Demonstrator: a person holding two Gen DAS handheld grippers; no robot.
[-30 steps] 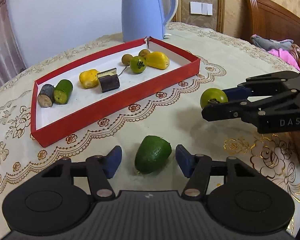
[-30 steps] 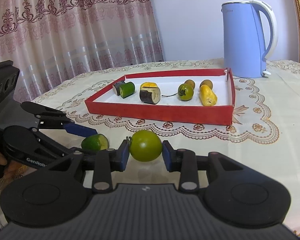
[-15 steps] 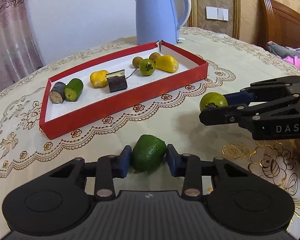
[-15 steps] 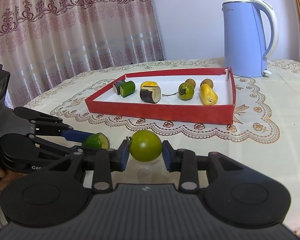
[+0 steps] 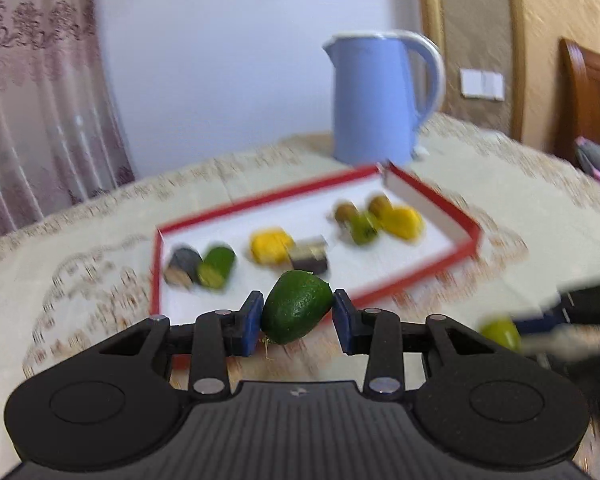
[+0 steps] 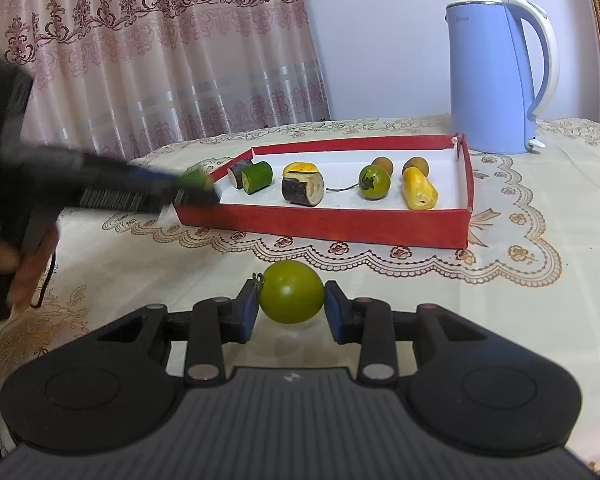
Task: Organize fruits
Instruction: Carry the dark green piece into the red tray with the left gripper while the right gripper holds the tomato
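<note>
My left gripper [image 5: 296, 316] is shut on a dark green avocado-like fruit [image 5: 297, 306], held above the tablecloth just in front of the red tray [image 5: 416, 278]. From the right wrist view the same gripper [image 6: 196, 188] shows blurred near the tray's left end. My right gripper [image 6: 291, 307] is shut on a round green fruit [image 6: 291, 298] low over the cloth, short of the tray [image 6: 328, 224]. In the tray lie several pieces: a dark stub and a green cut piece [image 6: 257, 177], a yellow piece, a brown cut piece [image 6: 302, 190], a green stemmed fruit [image 6: 375, 182], small brown fruits and a yellow fruit [image 6: 419, 194].
A light blue electric kettle [image 6: 496, 76] stands behind the tray's right end. A person's hand [image 6: 24, 264] holds the left gripper at the left edge. Curtains hang behind the table; an embroidered cloth [image 6: 540, 320] covers it.
The left gripper's jaws shut on the dark green fruit, then lifted it off the cloth and carried it toward the tray. The right gripper kept still with its round fruit.
</note>
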